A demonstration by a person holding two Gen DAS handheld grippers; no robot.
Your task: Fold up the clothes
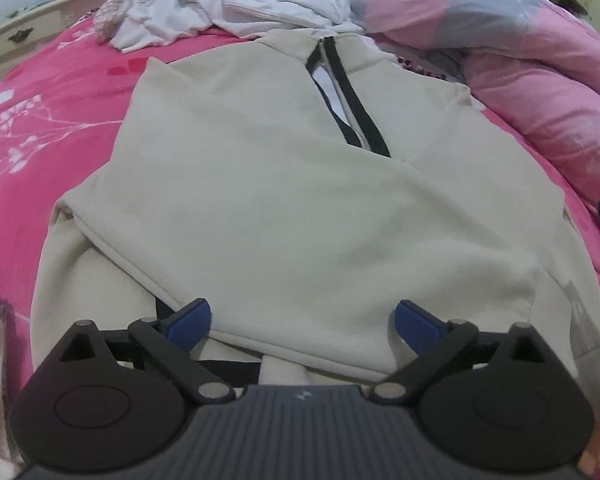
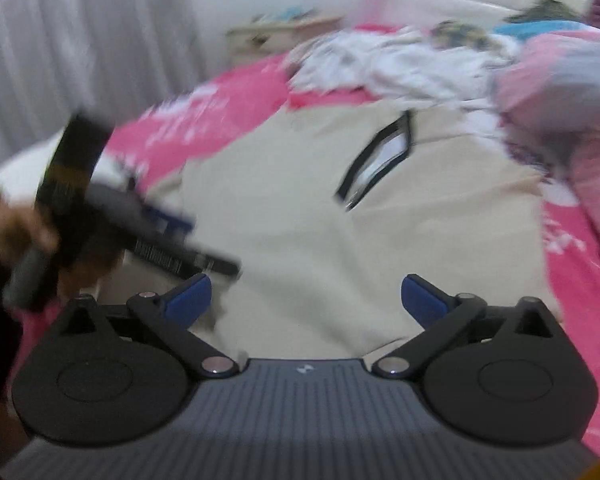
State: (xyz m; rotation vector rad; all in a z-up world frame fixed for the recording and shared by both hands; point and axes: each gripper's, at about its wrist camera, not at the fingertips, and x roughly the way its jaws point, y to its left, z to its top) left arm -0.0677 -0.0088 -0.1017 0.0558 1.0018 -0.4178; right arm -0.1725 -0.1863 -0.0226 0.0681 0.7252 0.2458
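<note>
A cream sweatshirt (image 1: 280, 180) with a black-edged zip neck (image 1: 352, 100) lies spread flat on the pink floral bedsheet (image 1: 60, 120), one side folded over its front. My left gripper (image 1: 302, 312) hangs open just over the near hem, blue pads wide apart, nothing between them. The right wrist view is blurred. It shows the same sweatshirt (image 2: 300, 200) and my right gripper (image 2: 305, 284), open and empty above the near edge. At that view's left, a person's hand (image 2: 16, 224) holds the left gripper (image 2: 212, 244) over the garment's left side.
A heap of white clothes (image 1: 240, 4) lies past the collar. A bunched pink and grey quilt (image 1: 520, 60) runs along the right. A cream nightstand (image 1: 28, 36) stands beyond the bed's far left, with a grey curtain (image 2: 80, 40) behind it.
</note>
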